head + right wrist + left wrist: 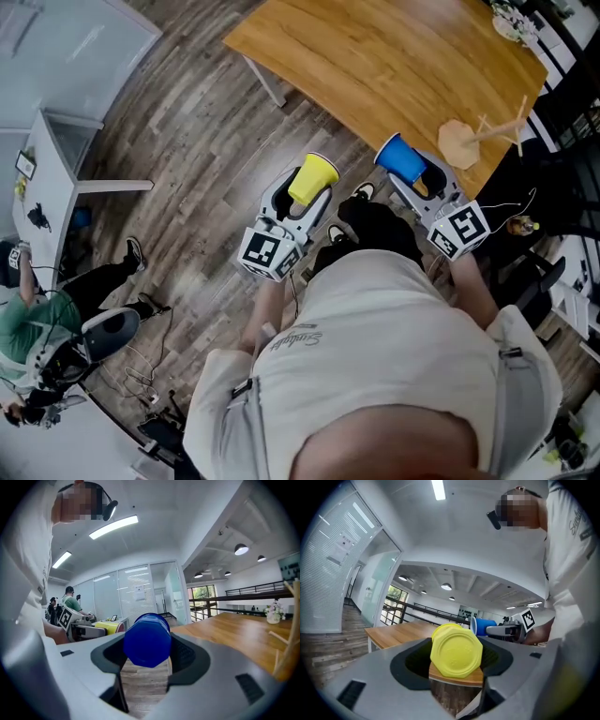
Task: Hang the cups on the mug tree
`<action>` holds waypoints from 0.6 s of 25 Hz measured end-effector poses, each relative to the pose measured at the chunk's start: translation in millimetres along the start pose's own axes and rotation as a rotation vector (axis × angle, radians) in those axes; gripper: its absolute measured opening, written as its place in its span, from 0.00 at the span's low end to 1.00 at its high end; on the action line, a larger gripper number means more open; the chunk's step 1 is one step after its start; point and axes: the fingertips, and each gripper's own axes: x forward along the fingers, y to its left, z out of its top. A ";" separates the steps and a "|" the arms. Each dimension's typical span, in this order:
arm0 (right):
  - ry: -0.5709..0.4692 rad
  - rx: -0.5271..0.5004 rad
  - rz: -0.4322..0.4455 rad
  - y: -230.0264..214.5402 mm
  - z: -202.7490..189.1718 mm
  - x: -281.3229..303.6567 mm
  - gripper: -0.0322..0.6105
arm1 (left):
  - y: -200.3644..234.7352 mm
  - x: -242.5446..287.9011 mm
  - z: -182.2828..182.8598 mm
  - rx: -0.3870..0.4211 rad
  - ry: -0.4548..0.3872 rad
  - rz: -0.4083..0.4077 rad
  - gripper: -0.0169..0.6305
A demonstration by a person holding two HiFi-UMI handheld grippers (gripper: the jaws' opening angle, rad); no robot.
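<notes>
Near: left gripper (305, 194) pinches a yellow plastic cup (312, 176); right gripper (413, 174) pinches a blue plastic cup (400, 157). Far right: bare wooden mug tree (487, 132) on the wooden table (375, 56). Neither cup is hung yet; both hangings remain.

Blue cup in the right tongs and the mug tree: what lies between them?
Only bare wooden tabletop lies between the blue cup and the mug tree; the head view shows this.

An open-plan office or lab: frosted glass partition walls (136, 595), a long ceiling strip light (114, 527), a grey wood-plank floor (187, 159), a white desk (49, 187) beside a seated person (42, 314), and a black mezzanine railing (436, 613).
</notes>
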 end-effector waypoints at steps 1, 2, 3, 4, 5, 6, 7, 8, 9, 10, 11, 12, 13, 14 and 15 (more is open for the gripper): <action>0.001 0.010 -0.004 -6.3 -2.4 3.7 0.42 | 2.8 4.9 -0.5 0.002 0.011 -0.004 0.45; 0.000 0.016 -0.007 -12.5 -3.8 8.6 0.42 | 6.4 10.0 -0.1 0.006 0.021 -0.006 0.45; -0.004 0.022 -0.008 -18.4 -4.5 14.3 0.42 | 10.5 15.4 1.3 0.011 0.032 -0.007 0.45; -0.012 0.027 -0.009 -24.3 -4.4 20.4 0.42 | 14.4 20.9 3.5 0.017 0.043 -0.008 0.45; -0.022 0.031 -0.011 -30.6 -2.7 26.4 0.42 | 17.5 27.1 6.5 0.024 0.052 -0.012 0.45; -0.036 0.029 -0.014 -38.0 1.2 32.5 0.42 | 20.3 34.7 10.1 0.031 0.060 -0.019 0.45; -0.052 0.021 -0.021 -46.3 7.0 39.0 0.42 | 23.7 43.8 13.8 0.039 0.068 -0.029 0.45; -0.068 0.013 -0.032 -55.0 13.4 45.6 0.42 | 27.9 54.0 17.5 0.048 0.079 -0.041 0.45; -0.084 0.010 -0.047 -63.7 19.6 51.5 0.42 | 32.0 64.9 21.4 0.058 0.094 -0.057 0.45; -0.100 0.010 -0.063 -72.5 25.6 55.9 0.42 | 35.1 76.8 26.2 0.069 0.109 -0.075 0.45; -0.114 0.006 -0.078 -81.7 31.4 58.6 0.42 | 36.3 89.5 32.2 0.081 0.120 -0.096 0.45; -0.124 -0.003 -0.095 -91.8 36.6 59.5 0.42 | 35.6 102.9 39.2 0.095 0.124 -0.117 0.45; -0.131 -0.013 -0.113 -102.3 41.0 59.0 0.42 | 33.8 116.0 46.4 0.111 0.123 -0.138 0.45; -0.135 -0.022 -0.134 -112.4 44.7 57.5 0.42 | 31.8 128.5 53.1 0.127 0.122 -0.159 0.45; -0.140 -0.025 -0.155 -121.7 47.7 55.6 0.42 | 30.2 140.8 59.2 0.141 0.120 -0.179 0.45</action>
